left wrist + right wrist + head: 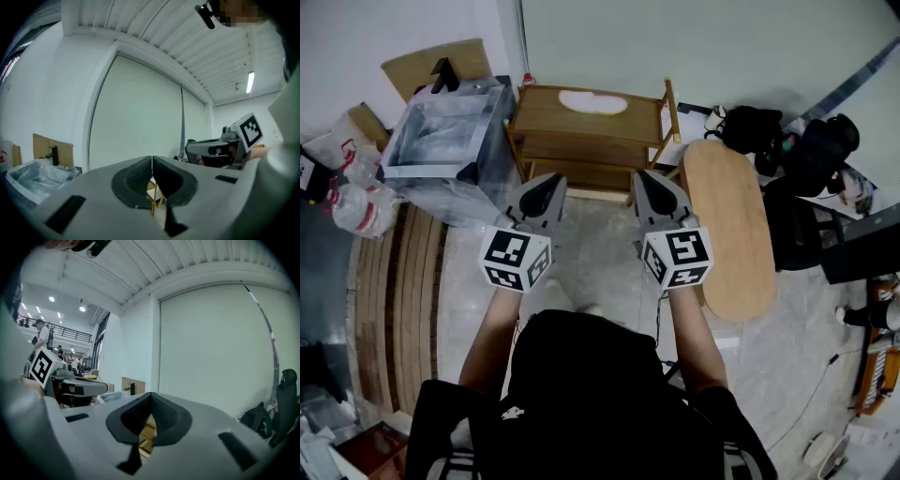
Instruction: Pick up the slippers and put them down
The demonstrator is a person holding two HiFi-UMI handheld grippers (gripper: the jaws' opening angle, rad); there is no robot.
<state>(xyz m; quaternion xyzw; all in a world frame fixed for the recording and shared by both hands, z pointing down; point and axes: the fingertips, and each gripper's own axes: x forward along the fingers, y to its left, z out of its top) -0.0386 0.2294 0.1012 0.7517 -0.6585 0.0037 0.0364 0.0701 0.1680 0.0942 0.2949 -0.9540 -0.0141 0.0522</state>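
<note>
Grey left gripper (551, 183) and right gripper (641, 180) are held level side by side, each with its jaws pressed together on nothing. Just beyond them stands a wooden rack (581, 141). White slippers (592, 101) lie on its top shelf, near the far wall (694, 42).

The head view looks steeply down from above the person onto the wooden rack (591, 141), which stands against the wall just ahead of both grippers. The left gripper view sits low behind the left gripper (152, 164), level, facing the wall above the rack. Only a sliver of rack shows under its jaw tips. The right gripper view does likewise behind the right gripper (151, 401), nearer the rack's right end. Each gripper view catches the other gripper at its inner edge. All three views share the rack.
</note>
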